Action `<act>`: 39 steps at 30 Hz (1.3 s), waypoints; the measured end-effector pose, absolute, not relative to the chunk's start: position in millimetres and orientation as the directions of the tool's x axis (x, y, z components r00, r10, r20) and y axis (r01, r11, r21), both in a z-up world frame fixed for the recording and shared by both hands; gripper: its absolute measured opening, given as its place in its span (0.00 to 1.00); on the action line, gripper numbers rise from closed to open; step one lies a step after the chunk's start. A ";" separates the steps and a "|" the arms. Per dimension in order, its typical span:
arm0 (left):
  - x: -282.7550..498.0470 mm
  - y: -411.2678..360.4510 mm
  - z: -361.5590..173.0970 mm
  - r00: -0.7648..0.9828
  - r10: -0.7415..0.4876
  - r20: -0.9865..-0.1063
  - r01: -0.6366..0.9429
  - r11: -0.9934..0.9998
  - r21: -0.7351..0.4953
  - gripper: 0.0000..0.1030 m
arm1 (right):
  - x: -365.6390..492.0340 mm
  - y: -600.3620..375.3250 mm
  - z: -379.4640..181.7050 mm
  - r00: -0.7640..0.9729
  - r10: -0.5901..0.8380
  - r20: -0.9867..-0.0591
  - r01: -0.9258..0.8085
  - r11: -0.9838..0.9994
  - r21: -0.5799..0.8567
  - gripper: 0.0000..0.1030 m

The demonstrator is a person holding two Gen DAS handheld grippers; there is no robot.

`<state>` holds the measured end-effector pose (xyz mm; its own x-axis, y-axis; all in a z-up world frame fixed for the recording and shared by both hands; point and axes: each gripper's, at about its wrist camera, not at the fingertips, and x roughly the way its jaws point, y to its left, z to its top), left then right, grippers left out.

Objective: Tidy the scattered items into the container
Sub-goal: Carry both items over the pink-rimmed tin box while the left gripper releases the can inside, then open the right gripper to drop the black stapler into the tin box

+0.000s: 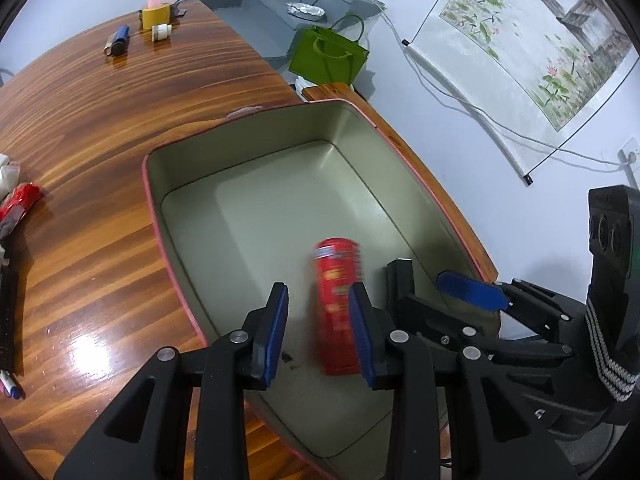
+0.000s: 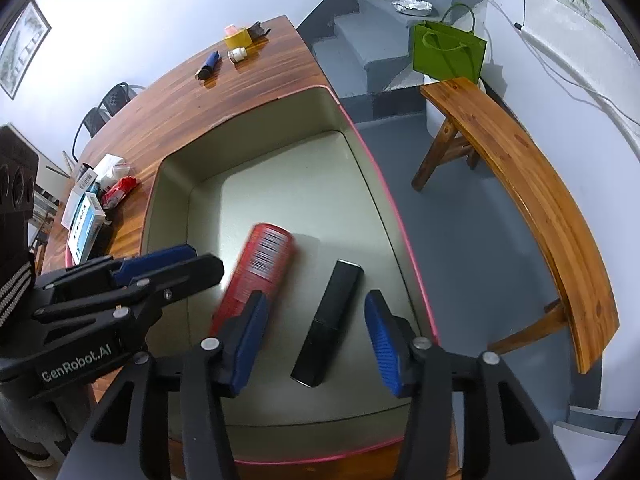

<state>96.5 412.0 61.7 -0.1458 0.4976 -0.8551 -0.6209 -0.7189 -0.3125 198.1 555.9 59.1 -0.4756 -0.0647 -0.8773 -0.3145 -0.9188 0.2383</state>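
The container (image 2: 372,168) is pale grey-green inside with a pink-red rim. The can (image 1: 338,304) is red with a white barcode. The case (image 2: 328,322) is black. The worktop (image 1: 100,152) shows striped brown wood grain. The bag (image 1: 328,56) is lime green.

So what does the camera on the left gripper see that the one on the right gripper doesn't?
Only the left camera shows the big scroll painting on the wall and the pens at the table edge.

Only the right camera shows the black bar lying in the box, between the right gripper's open jaws, plus the wooden bench.

Both show the box, the red can inside it, the green bag and the left gripper.
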 end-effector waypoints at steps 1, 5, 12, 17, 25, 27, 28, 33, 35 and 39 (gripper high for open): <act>96.5 409.5 62.3 -0.148 0.498 -0.854 -0.618 -0.721 -0.314 0.33 | 198.2 555.3 60.0 -0.479 -0.063 -0.876 -0.318 -0.917 0.240 0.58; 98.4 398.9 67.8 -0.173 0.502 -0.848 -0.612 -0.729 -0.307 0.33 | 197.2 553.2 63.8 -0.492 -0.054 -0.869 -0.328 -0.913 0.242 0.61; 99.2 372.9 78.2 -0.220 0.507 -0.833 -0.592 -0.748 -0.299 0.33 | 191.2 539.1 78.0 -0.533 -0.033 -0.846 -0.315 -0.920 0.235 0.61; 91.9 342.9 87.7 -0.280 0.482 -0.830 -0.542 -0.793 -0.278 0.33 | 182.2 518.9 90.9 -0.570 -0.037 -0.821 -0.274 -0.933 0.232 0.64; 66.4 254.8 96.1 -0.384 0.423 -0.821 -0.378 -0.883 -0.278 0.33 | 161.2 472.5 101.6 -0.592 -0.069 -0.803 -0.204 -0.951 0.232 0.66; 58.4 228.4 94.9 -0.403 0.402 -0.823 -0.327 -0.902 -0.281 0.33 | 155.2 458.0 103.7 -0.595 -0.077 -0.800 -0.185 -0.955 0.230 0.66; 56.8 218.2 95.3 -0.408 0.394 -0.823 -0.311 -0.908 -0.281 0.33 | 153.2 452.9 104.4 -0.595 -0.081 -0.799 -0.178 -0.957 0.230 0.66; 38.8 155.6 86.2 -0.438 0.321 -0.840 -0.184 -0.946 -0.265 0.33 | 138.6 417.3 104.0 -0.586 -0.110 -0.803 -0.135 -0.964 0.231 0.67; 30.1 129.3 77.4 -0.441 0.286 -0.851 -0.133 -0.958 -0.253 0.33 | 133.0 403.0 101.0 -0.574 -0.121 -0.810 -0.120 -0.966 0.230 0.67; 14.8 94.6 66.7 -0.434 0.253 -0.865 -0.071 -0.966 -0.247 0.33 | 126.2 380.4 95.9 -0.552 -0.135 -0.823 -0.101 -0.969 0.227 0.68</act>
<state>14.8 94.6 66.7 -0.4340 0.2529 -0.8647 -0.0706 -0.9664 -0.2471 126.2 380.4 95.9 -0.5523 -0.1354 -0.8226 -0.1010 -0.9686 0.2273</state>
